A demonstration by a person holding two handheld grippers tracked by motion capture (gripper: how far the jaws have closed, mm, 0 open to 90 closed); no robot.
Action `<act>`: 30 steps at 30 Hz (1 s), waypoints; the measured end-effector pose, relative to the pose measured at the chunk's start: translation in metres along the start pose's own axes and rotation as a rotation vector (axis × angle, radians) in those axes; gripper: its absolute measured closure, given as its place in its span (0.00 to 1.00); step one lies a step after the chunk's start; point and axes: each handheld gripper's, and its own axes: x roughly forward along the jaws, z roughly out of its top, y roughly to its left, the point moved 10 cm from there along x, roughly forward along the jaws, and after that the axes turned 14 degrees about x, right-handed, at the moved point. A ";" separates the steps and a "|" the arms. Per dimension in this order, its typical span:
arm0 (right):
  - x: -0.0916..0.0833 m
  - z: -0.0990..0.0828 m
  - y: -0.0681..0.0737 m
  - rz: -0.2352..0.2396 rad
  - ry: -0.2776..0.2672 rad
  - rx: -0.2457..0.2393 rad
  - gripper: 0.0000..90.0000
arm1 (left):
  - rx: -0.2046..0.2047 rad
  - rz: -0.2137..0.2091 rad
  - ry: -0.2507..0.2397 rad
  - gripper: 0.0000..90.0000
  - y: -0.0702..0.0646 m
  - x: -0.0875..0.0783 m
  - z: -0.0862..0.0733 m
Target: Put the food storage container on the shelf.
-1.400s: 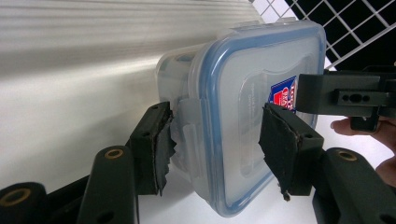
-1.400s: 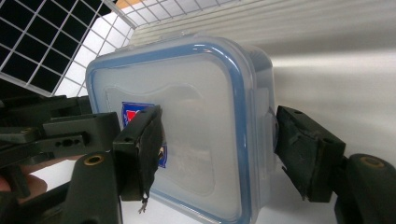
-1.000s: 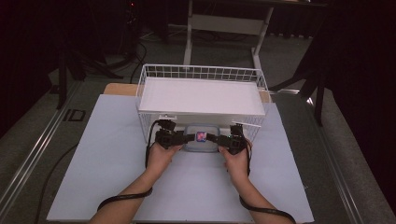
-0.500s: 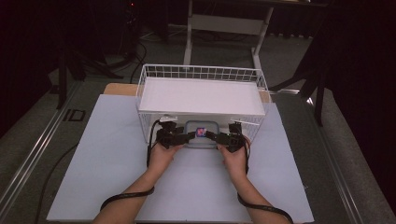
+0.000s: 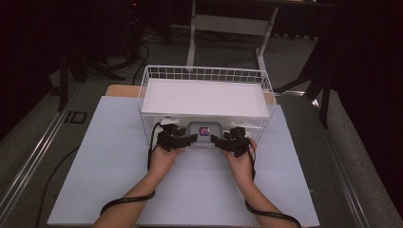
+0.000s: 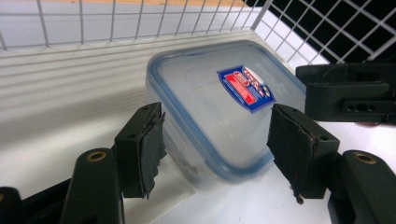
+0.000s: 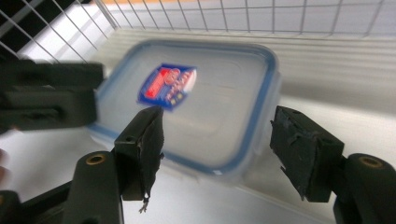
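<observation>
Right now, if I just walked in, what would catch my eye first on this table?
Probably the clear plastic container with a blue-rimmed lid and a red and blue label, sitting by the near side of a white wire basket. A person's left gripper and right gripper flank it, jaws apart; both pairs have just been moving.

The high view looks forward and down on the basket (image 5: 206, 76) from afar; both gripper views face the box (image 6: 219, 107) closely from opposite ends, sharing it.
</observation>
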 end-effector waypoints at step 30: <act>-0.040 -0.039 0.031 0.039 0.022 -0.131 0.57 | 0.151 -0.134 -0.089 0.02 -0.058 -0.101 -0.021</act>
